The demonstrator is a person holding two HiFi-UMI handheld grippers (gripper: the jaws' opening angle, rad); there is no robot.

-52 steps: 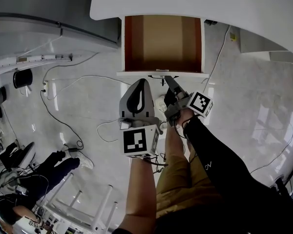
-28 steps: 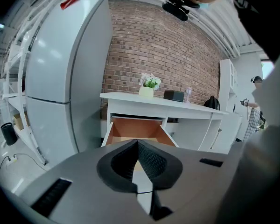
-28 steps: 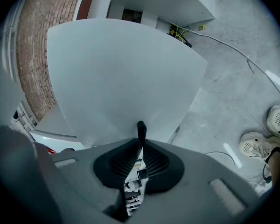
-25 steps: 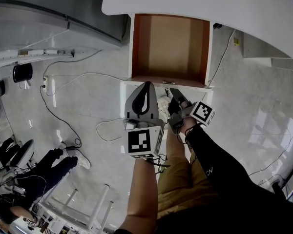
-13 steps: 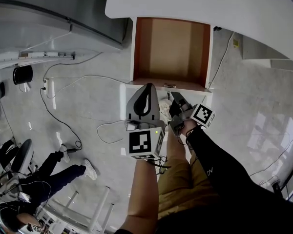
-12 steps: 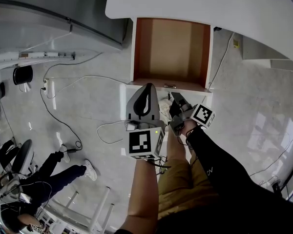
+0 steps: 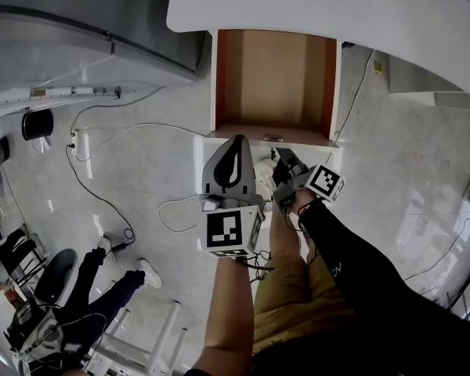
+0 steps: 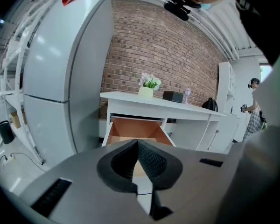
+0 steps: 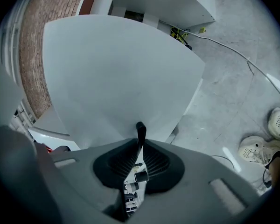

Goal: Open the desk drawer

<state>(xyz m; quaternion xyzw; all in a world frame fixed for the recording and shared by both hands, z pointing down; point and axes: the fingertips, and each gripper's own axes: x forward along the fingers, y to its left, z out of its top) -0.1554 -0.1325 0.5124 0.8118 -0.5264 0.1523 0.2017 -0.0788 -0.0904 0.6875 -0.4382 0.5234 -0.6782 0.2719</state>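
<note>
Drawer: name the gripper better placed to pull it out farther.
Right. The right gripper is shut on the black handle of the drawer; the left gripper is shut on nothing, beside it.

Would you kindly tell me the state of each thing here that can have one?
drawer: pulled open, nothing inside.
drawer handle: clamped between the right tool's jaws.
right tool: shut on the drawer handle.
left tool: shut, empty.
fridge: doors closed.

I see the drawer (image 7: pixel 274 77) open from above; the worktop (image 7: pixel 321 6) overhangs its back, the fridge (image 7: pixel 86 22) blocks the left side, and cables (image 7: pixel 141 124) cross the floor (image 7: pixel 141 178) beside it.
</note>
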